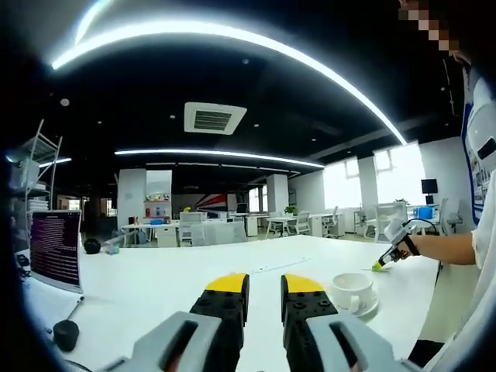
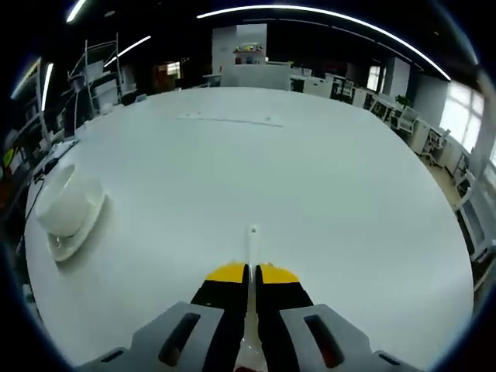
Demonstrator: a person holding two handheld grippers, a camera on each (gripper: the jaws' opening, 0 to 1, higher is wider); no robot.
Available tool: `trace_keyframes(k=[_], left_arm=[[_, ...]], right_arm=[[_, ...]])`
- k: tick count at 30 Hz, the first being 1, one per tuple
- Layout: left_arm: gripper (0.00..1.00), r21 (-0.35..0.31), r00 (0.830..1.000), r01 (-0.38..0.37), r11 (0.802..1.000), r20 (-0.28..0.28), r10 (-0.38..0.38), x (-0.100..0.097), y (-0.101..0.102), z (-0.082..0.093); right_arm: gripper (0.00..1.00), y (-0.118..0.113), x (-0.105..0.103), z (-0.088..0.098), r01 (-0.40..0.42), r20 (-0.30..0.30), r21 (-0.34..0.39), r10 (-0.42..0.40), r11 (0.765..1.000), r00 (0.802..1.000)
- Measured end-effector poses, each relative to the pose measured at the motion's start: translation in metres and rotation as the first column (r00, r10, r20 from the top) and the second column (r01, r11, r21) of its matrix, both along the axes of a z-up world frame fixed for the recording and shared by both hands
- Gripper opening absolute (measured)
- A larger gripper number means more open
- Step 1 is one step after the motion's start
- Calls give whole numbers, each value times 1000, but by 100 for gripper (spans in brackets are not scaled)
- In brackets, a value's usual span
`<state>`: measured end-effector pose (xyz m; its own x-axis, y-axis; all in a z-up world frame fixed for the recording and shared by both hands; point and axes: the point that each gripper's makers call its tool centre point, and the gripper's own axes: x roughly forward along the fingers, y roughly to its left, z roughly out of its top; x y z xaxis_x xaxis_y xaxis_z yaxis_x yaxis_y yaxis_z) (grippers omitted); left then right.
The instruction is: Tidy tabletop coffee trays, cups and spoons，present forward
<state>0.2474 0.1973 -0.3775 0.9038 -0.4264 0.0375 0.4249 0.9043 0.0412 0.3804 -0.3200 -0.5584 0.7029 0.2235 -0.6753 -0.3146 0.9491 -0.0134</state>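
Right claw clamped on spoon, left claw parted, cup just right

A broad white tabletop with a smooth matte surface spans the lower half of the left gripper view and nearly all of the right gripper view. At lower right of the left gripper view a white ceramic cup sits on a white round saucer; in the right gripper view this pair lies at the left edge. A dark laptop screen with purple text stands at the left of the left gripper view, a small black round object below it.
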Motion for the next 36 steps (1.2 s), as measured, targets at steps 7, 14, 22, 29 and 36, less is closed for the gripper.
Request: trace_keyframes(k=[7,14,22,29,36], left_arm=[[19,5,1000,-8,1000,2,8,-1,3,3],[19,6,1000,-13,1000,2,13,-4,4,2],[19,-3,1000,-18,1000,1,18,-6,7,2],[19,-11,1000,-15,1000,5,15,-5,8,3],[19,-15,1000,-5,1000,3,5,-4,7,3]], right_arm=[[5,4,-1,1,15,11,10,-15,1000,1000],[4,8,-2,7,9,34,6,-10,1000,999],[4,11,0,36,18,108,24,-20,1000,994],[4,15,-2,65,10,166,27,-14,1000,986],[4,29,0,97,-27,241,42,16,999,970]])
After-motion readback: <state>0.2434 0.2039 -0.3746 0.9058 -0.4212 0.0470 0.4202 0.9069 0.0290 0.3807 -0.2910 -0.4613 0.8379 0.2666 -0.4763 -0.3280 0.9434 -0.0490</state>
